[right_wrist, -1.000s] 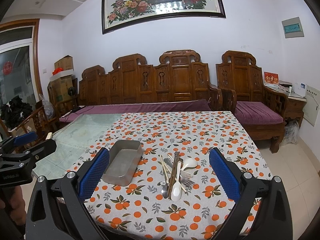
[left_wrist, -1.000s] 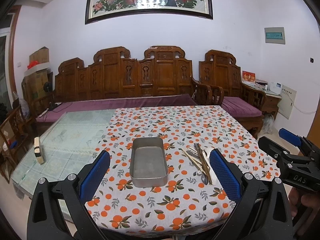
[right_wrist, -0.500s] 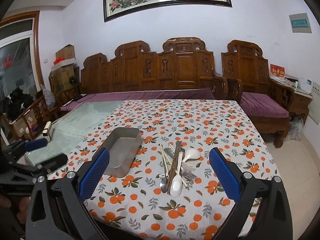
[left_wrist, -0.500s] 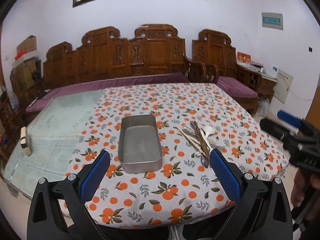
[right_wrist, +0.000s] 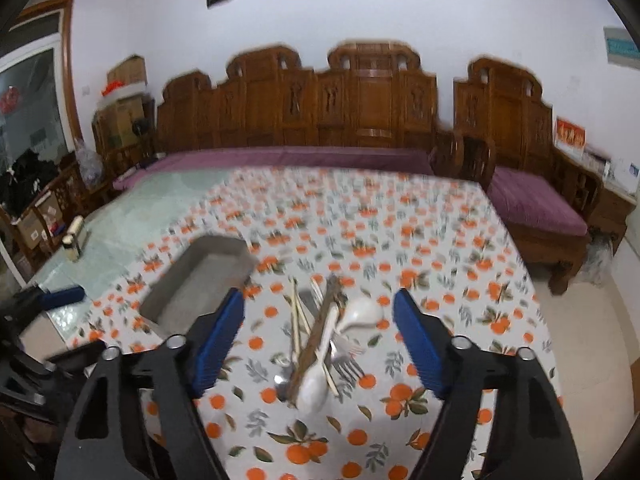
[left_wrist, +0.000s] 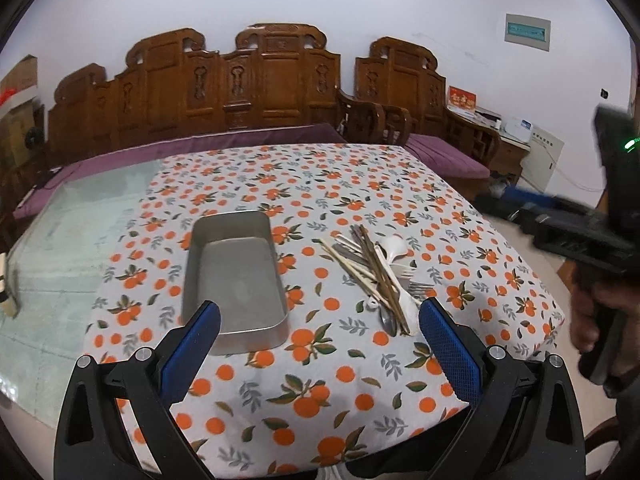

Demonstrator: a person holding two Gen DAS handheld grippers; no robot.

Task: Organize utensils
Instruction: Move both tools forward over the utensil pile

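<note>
Utensils [right_wrist: 320,344] lie heaped on the orange-print tablecloth [left_wrist: 320,380]; both tools gape, empty, the right one narrowing.

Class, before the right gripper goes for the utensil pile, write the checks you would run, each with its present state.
1. Metal tray empty and upright: ok.
2. Utensil pile in line between the right gripper pads: ok.
3. Right jaws open, just been closing, nothing gripped: ok.
4. Left gripper open, holding nothing: ok.
5. Single utensil isolated for pickup: not ok, chopsticks, spoons and forks overlap.
6. Right view sharp: not ok, blurred.
</note>
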